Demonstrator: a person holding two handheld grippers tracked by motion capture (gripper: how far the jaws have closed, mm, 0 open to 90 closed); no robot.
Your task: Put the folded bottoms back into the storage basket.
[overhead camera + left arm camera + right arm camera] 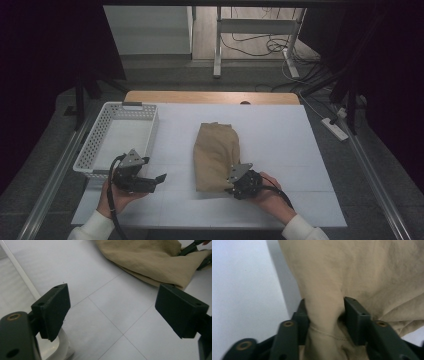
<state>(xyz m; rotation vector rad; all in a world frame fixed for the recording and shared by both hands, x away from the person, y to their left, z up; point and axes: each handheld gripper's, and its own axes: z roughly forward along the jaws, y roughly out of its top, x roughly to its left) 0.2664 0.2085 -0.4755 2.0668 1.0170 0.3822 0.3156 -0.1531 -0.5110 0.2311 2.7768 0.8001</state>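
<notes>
A folded tan cloth (216,155) lies lengthwise in the middle of the white table top (285,135). My right gripper (231,188) is at the cloth's near right corner. In the right gripper view its jaws pinch a bunched fold of the cloth (362,272) between the pads, so the right gripper (324,312) is shut on it. My left gripper (160,179) rests low at the near left, apart from the cloth, pointing right. In the left gripper view the left gripper (110,302) stands wide open over bare table, with the cloth (150,260) farther off.
A white perforated basket (95,145) stands at the left of the table, just behind my left hand. A wooden table edge (210,97) runs along the back. Cables and metal frame legs lie on the floor beyond.
</notes>
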